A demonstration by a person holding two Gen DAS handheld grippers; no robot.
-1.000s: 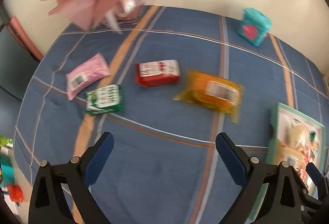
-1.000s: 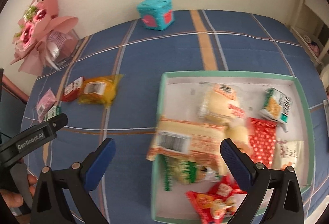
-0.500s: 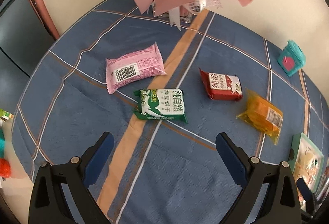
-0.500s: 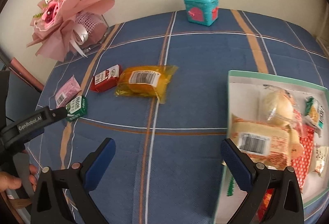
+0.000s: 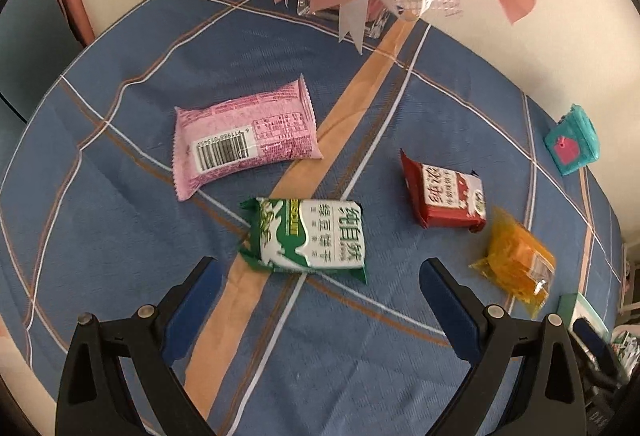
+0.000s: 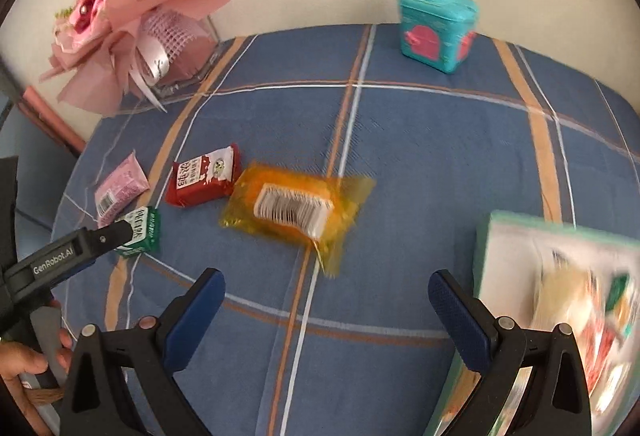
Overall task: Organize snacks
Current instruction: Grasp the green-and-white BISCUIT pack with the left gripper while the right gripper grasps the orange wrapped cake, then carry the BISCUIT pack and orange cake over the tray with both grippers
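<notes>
Green packet point(image 5: 308, 234): just ahead of your left gripper point(image 5: 320, 300), fingers wide, empty. Right gripper point(image 6: 326, 300) likewise, nearing yellow packet point(image 6: 296, 212) beside it. Risk: slick film slips from a shallow pinch.

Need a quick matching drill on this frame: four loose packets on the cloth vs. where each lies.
Column 1:
1. green packet
2. pink packet
3. red packet
4. orange packet

Column 2:
A. just ahead of the right gripper, barcode label up
B. on the tan stripe, just ahead of the left gripper
C. between the green and orange packets
D. farthest from the tray, barcode up

Pairs: 1-B, 2-D, 3-C, 4-A
</notes>
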